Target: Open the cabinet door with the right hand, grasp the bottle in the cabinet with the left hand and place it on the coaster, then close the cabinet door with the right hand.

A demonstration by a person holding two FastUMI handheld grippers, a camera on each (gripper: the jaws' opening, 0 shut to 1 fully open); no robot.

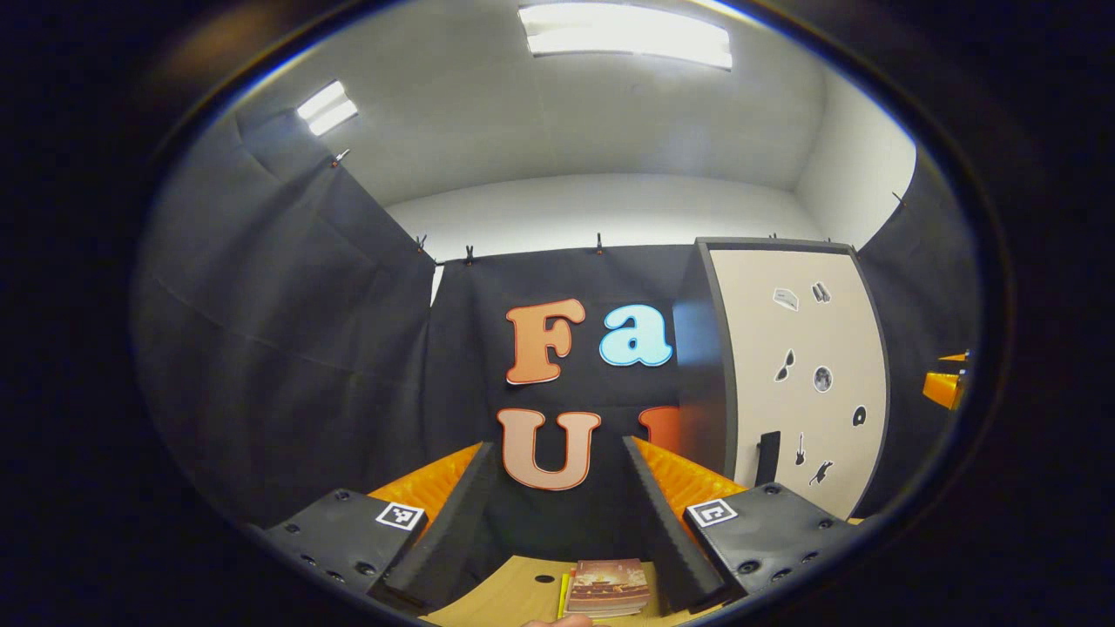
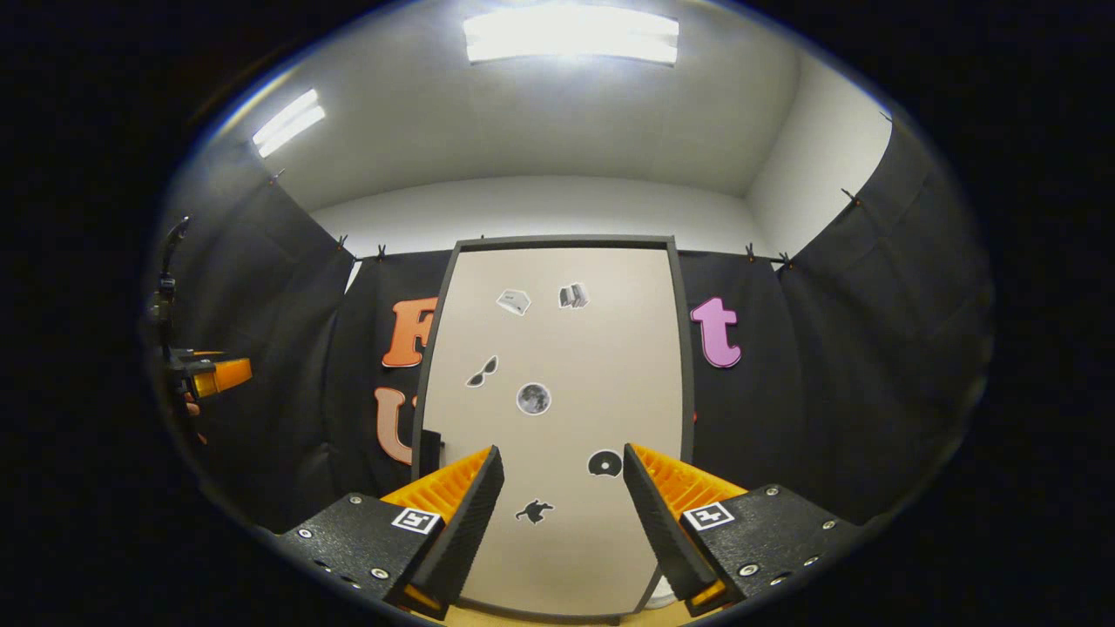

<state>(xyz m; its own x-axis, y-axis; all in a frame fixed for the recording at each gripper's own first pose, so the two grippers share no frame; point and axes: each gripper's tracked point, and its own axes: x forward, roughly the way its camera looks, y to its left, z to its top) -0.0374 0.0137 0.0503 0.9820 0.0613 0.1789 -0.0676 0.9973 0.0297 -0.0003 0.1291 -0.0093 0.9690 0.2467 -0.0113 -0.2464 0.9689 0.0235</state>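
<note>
Between the right gripper (image 2: pixel 562 509)'s fingers, which stand wide apart with nothing in them, I look straight at the cabinet door (image 2: pixel 557 409), shut and upright, taller than it is wide, its pale face dotted with small stickers. A dark handle (image 2: pixel 429 453) sits low on its left edge in the right gripper view and runs vertically, so I take it the hinges are on the far side and the panel swings about an upright axis. It looks a stiff, flat board, light enough to pull by that handle; a pinch across the handle seems the sensible hold.

The left gripper (image 1: pixel 557 501) is held off to the side, its fingers also apart and empty, pointing at the booth wall with the cabinet (image 1: pixel 784 374) to its right. Below its fingers lies the wooden tabletop (image 1: pixel 514 596) with a small reddish coaster (image 1: pixel 608 588) on it, flat. The bottle must be behind the closed door; how it stands or how slippery it is I cannot tell yet.
</note>
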